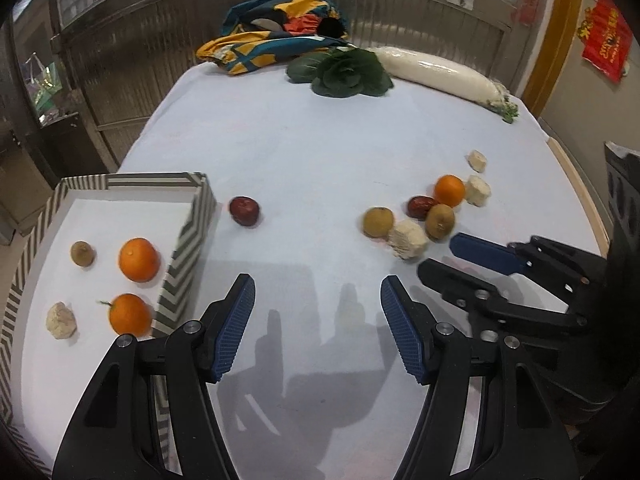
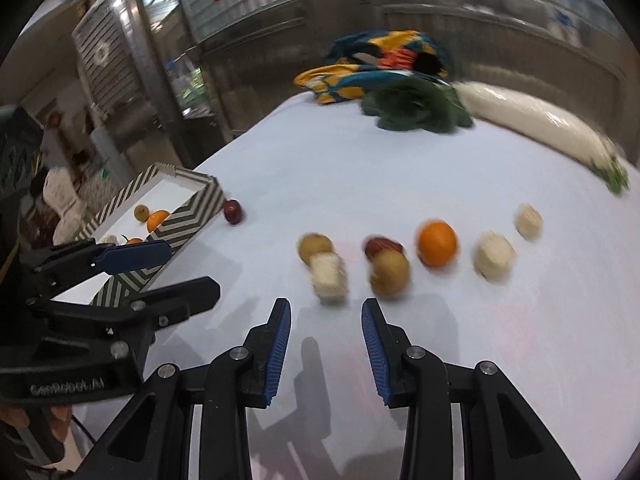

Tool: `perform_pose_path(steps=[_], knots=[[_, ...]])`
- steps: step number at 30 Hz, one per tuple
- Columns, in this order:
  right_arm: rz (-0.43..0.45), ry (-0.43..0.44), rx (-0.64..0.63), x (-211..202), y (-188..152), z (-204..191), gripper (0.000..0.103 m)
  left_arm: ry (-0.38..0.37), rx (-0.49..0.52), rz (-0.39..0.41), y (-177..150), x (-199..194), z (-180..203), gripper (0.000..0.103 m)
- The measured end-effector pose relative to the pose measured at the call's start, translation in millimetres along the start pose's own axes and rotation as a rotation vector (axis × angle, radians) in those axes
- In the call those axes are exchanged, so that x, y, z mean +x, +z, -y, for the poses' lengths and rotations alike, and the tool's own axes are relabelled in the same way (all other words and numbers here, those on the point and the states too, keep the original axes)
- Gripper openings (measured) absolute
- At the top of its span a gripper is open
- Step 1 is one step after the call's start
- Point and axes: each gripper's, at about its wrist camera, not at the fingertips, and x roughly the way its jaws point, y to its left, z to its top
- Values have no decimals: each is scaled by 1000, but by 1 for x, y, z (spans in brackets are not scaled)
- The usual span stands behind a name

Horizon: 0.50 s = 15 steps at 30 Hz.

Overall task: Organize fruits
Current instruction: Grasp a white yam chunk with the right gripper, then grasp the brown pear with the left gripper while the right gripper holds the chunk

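Note:
A striped box (image 1: 188, 236) at the left holds two oranges (image 1: 139, 260), a small brown fruit (image 1: 83, 253) and a pale chunk (image 1: 61, 320). A dark red fruit (image 1: 244, 211) lies just outside its right wall. Further right sits a cluster: two brown fruits (image 1: 378, 222), a red date (image 1: 421, 206), an orange (image 1: 449, 190) and pale chunks (image 1: 408, 239). My left gripper (image 1: 318, 284) hangs open over bare cloth beside the box. My right gripper (image 2: 326, 306) is open and empty, just short of a pale chunk (image 2: 329, 278) and a brown fruit (image 2: 390, 274).
At the table's far edge lie a colourful cloth bag (image 1: 276, 40), a leafy green vegetable (image 1: 344, 72) and a long white radish (image 1: 436, 70). White cloth (image 1: 320, 140) covers the table. The table's right edge (image 1: 576, 184) runs close to the fruit cluster.

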Motion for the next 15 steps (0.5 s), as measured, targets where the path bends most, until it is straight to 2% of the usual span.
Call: perform_pose_path(steps=[5,7,8,15], knots=[[-47,-20,-40,29,15,-5,35,14,-18,-5,3,5,-6,66],[-65,-21,-51,38,16,-5,20,13,-26,-15,4,9,-7,66],[-65,-32,-55,39,15,-5,19,9,-31,-21,4,12,-7,66],[-30,-50,-22,11,3,16,18,-22,-34,-38,11,24,10,66]])
